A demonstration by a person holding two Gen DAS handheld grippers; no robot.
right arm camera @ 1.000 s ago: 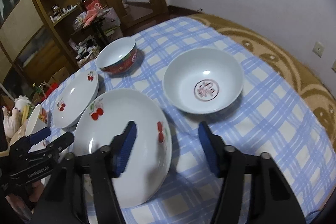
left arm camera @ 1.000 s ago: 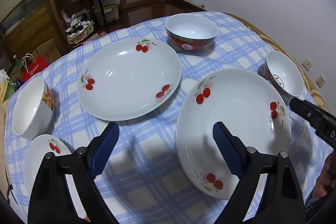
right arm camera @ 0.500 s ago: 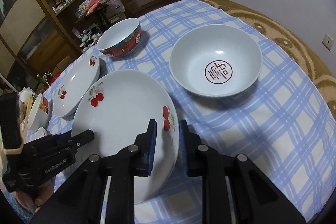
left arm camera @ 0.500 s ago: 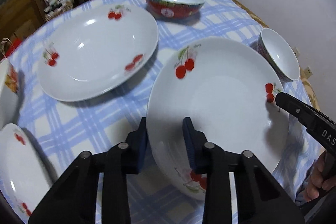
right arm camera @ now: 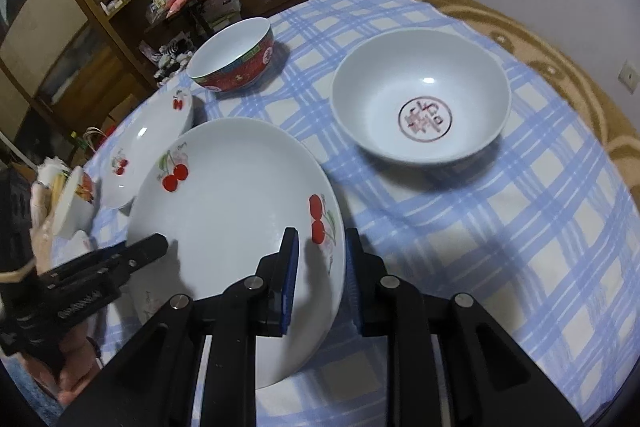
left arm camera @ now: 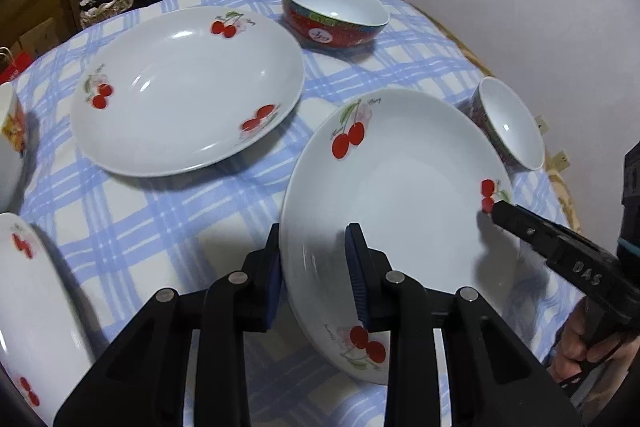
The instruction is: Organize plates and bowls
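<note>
A large white plate with cherry prints point(left arm camera: 400, 195) point(right arm camera: 232, 211) lies at the near side of the checked tablecloth point(left arm camera: 160, 219). My left gripper point(left arm camera: 314, 231) is shut on its left rim, one blue pad above and one below. Across the plate, my right gripper point(right arm camera: 322, 233) is shut on the right rim beside a cherry print. Each gripper shows in the other's view: the right gripper point(left arm camera: 498, 209) at the plate's right edge, the left gripper point(right arm camera: 160, 243) at its left edge. A second cherry plate point(left arm camera: 180, 95) point(right arm camera: 148, 143) rests beyond it.
A red-sided bowl point(left arm camera: 332, 11) point(right arm camera: 232, 59) stands at the back. A white bowl with a red mark inside point(right arm camera: 420, 99) point(left arm camera: 508, 123) sits to the right. A small cherry plate point(left arm camera: 32, 299) and a small bowl point(right arm camera: 72, 199) lie at the left. A wooden shelf point(right arm camera: 80, 7) stands behind the table.
Both grippers went from open to shut on opposite rims of the near cherry plate. The left gripper came down and closer to the plate.
</note>
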